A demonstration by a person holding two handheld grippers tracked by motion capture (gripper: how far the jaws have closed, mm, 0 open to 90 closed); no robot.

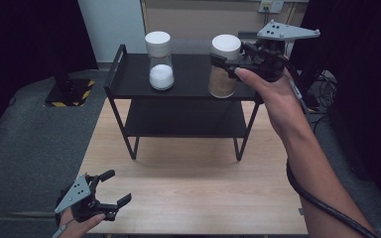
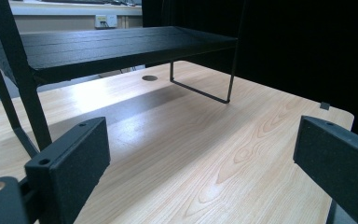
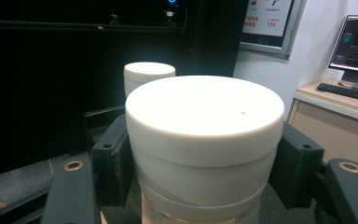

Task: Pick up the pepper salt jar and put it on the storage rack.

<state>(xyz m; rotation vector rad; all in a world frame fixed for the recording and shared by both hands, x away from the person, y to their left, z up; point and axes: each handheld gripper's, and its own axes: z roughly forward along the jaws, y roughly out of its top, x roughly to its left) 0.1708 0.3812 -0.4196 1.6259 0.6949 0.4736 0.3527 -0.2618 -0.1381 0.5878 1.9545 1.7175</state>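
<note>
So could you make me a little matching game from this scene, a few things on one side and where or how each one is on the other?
Things:
1. jar of brown powder
2. jar of white powder
3. left gripper
4. black shelf

States:
A. open, low over the wooden table
B. stands on the table
C. free on the shelf's top
D. clamped below its white lid by the right gripper

Pairs: 1-D, 2-C, 3-A, 4-B

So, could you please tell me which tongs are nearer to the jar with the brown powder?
The right. The right tongs are clamped on the brown-powder jar just under its white lid, on the black shelf. The left tongs hover open over the table's near-left corner, far away.
</note>
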